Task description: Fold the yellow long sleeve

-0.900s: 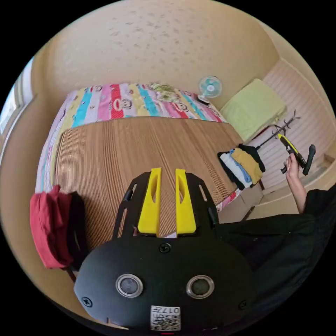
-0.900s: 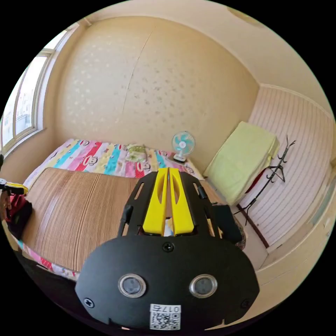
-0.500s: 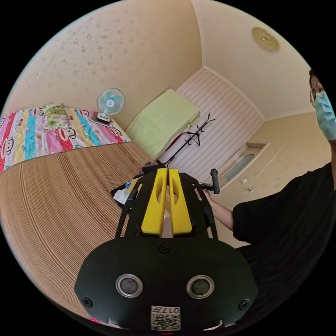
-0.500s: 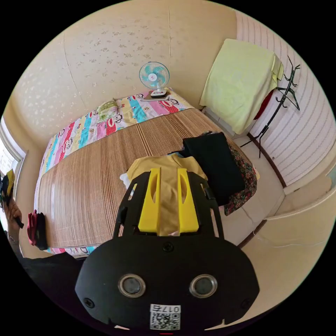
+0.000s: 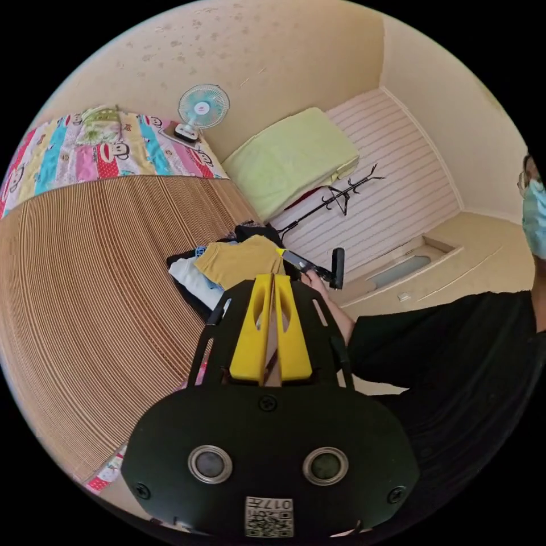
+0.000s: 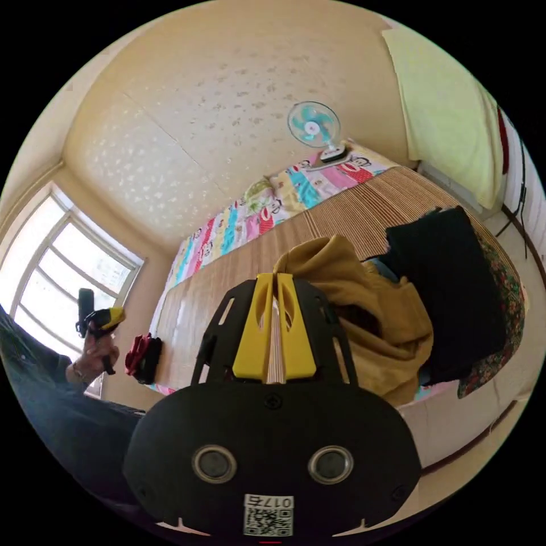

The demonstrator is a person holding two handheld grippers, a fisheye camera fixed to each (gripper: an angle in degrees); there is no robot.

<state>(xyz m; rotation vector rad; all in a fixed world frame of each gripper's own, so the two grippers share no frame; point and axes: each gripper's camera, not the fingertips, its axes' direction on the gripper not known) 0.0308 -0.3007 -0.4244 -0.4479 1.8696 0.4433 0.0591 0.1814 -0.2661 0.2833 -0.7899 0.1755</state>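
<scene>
Your right gripper (image 6: 276,277) has its yellow jaws pressed together at the tips, right against the edge of the yellow long sleeve (image 6: 364,318). Whether any cloth is pinched between them is hidden by the jaws themselves, so you cannot tell if it has a hold. In the left gripper view, that same gripper (image 5: 296,260) reaches over the shirt, but its tips are too small to read, and your hand (image 5: 316,282) on it is partly covered by the left gripper's frame.

Your left gripper (image 5: 272,278) has its jaws together with nothing between them, held in the air off the edge of the bed. In the right gripper view it (image 6: 101,318) appears far off by the window (image 6: 62,273).

The shirt is mustard yellow and rumpled, bunched into thick folds with one hump rising near your right gripper. It lies on top of a pile of clothes at the corner of the slatted mat (image 5: 85,273), beside a black garment (image 6: 449,284). White and blue pieces (image 5: 193,273) under it are mostly covered.
</scene>
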